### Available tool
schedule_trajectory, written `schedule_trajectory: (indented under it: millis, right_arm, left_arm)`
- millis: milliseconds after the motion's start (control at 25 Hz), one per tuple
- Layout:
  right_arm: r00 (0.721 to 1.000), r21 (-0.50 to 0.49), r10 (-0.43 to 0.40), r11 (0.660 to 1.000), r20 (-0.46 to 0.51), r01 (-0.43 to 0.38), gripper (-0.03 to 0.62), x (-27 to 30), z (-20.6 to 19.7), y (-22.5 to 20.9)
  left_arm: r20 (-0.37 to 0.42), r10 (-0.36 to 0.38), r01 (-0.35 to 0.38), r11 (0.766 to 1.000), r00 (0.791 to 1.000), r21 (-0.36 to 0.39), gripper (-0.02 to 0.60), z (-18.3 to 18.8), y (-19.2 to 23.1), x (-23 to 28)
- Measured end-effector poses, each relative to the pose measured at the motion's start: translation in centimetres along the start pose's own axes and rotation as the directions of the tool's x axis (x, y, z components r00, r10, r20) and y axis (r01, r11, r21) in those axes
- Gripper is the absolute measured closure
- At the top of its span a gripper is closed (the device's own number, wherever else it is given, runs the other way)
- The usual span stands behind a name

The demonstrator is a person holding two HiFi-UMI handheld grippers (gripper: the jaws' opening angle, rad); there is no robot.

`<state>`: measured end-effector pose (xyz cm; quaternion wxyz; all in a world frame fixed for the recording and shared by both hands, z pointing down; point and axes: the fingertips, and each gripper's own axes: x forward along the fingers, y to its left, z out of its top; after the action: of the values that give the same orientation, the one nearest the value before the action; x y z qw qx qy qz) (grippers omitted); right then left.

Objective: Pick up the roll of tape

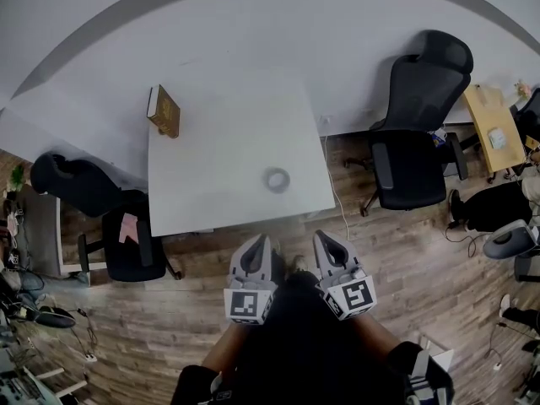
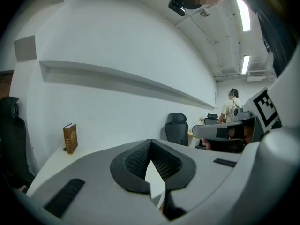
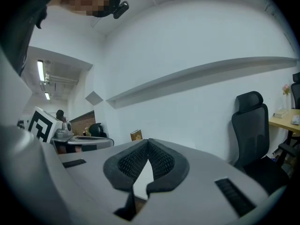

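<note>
Both grippers are short of the table's near edge, so I judge the step in hand to be the approach. The left gripper has its fingers pressed together at the tips with nothing between them, and the right gripper is the same, closed and empty. The roll of tape lies flat on the white table, toward its near right part, at about 12 o'clock from me and between the two grippers' lines. It is roughly 1 o'clock from the left one and 11 o'clock from the right. To do this well I'd pick one gripper, spread its fingers wide before it crosses the edge, and tip it down. Then I'd put one finger into the ring's hole and one outside the wall. The roll looks pale and thin against the white top, so I'd line up slowly. I'd also keep the idle gripper back, since a nudge would probably slide the roll. The tabletop is otherwise bare apart from a brown book standing at its 10 o'clock corner. A black office chair sits at 2 o'clock, another chair at 9 o'clock, and wood-plank floor lies underfoot.
</note>
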<state>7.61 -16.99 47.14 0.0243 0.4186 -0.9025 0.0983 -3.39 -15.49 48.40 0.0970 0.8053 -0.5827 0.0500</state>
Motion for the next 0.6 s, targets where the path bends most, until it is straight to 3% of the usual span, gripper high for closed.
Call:
schedule_trajectory:
  millis: [320,600]
  right_arm:
    - [0.999,-0.004,-0.033,0.999,-0.025,0.033,0.582,5.7,-0.8,-2.1]
    - [0.997,0.018,-0.060,0.998,-0.038,0.061,0.582,11.9,-0.8,-3.8]
  left_arm:
    - [-0.048,0.005,-0.003,0.999,0.999,0.035,0.563,-1.1,4.5,5.7]
    - [-0.157,-0.038,0.043,0.999,0.987,0.033,0.563,-3.6,7.9,11.7]
